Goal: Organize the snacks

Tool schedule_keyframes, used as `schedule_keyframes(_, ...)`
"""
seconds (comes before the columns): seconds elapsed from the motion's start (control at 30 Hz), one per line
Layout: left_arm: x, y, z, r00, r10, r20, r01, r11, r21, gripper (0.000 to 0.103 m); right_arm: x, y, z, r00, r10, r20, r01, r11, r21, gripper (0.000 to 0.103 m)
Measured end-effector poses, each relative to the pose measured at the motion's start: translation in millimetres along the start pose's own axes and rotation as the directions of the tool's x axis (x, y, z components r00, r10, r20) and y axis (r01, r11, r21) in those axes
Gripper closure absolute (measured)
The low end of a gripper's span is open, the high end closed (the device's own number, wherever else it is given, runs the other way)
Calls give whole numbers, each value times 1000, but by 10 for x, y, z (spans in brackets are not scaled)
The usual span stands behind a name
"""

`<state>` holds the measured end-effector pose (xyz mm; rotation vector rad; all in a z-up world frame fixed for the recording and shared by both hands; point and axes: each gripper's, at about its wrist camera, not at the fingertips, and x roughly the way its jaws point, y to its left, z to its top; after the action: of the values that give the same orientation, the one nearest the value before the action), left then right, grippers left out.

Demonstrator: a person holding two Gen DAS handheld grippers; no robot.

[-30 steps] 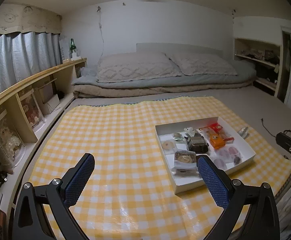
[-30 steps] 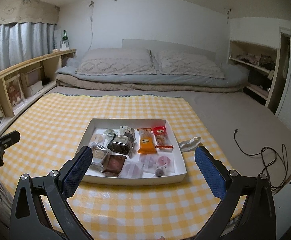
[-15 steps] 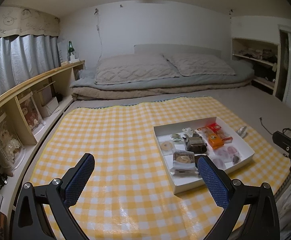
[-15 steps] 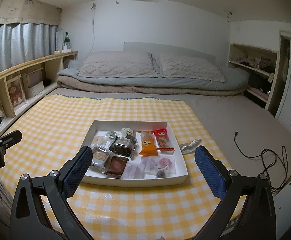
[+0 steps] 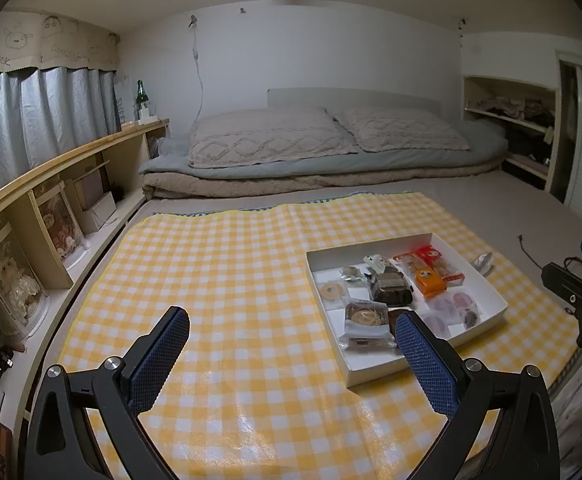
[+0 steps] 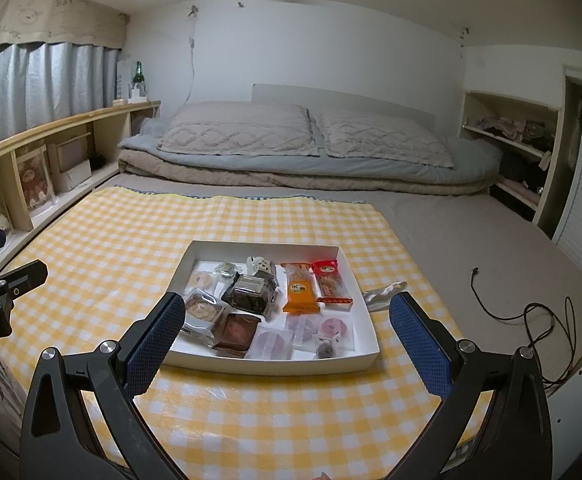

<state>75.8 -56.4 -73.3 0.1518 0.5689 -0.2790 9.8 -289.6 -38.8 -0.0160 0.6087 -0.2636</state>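
Observation:
A shallow white box [image 6: 275, 363] [image 5: 387, 368] holding several wrapped snacks lies on a yellow checked cloth [image 6: 139, 240] [image 5: 227, 264]. Inside are an orange packet [image 6: 301, 292] [image 5: 430, 279], a red-topped cracker pack [image 6: 329, 280], a dark brownie pack [image 6: 251, 293] [image 5: 389, 288], round cookies [image 6: 202, 309] and pink sweets [image 6: 311, 328]. A silver wrapper [image 6: 383, 290] [image 5: 482, 260] rests on the cloth just right of the box. My right gripper [image 6: 287, 328] hovers open in front of the box. My left gripper [image 5: 291, 344] is open over bare cloth, left of the box.
Bedding with two pillows [image 6: 303, 136] fills the back. A wooden shelf unit [image 5: 51, 208] with framed items and a green bottle [image 5: 141, 96] runs along the left. A black cable [image 6: 531, 320] lies on the grey mattress at the right. Open shelves [image 6: 511, 140] stand at the far right.
Both cameras have tilted slightly upward and drawn back a little; the box sits lower in each view. The snacks have not moved and both grippers stay open.

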Motion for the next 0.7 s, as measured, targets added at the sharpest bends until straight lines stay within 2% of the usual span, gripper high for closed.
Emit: schedule_keyframes(0.7,0,-59,0,1000,1,-1,-1,1000,-2,0,0,10,1,1000,0,-1,0,1000,-1,0)
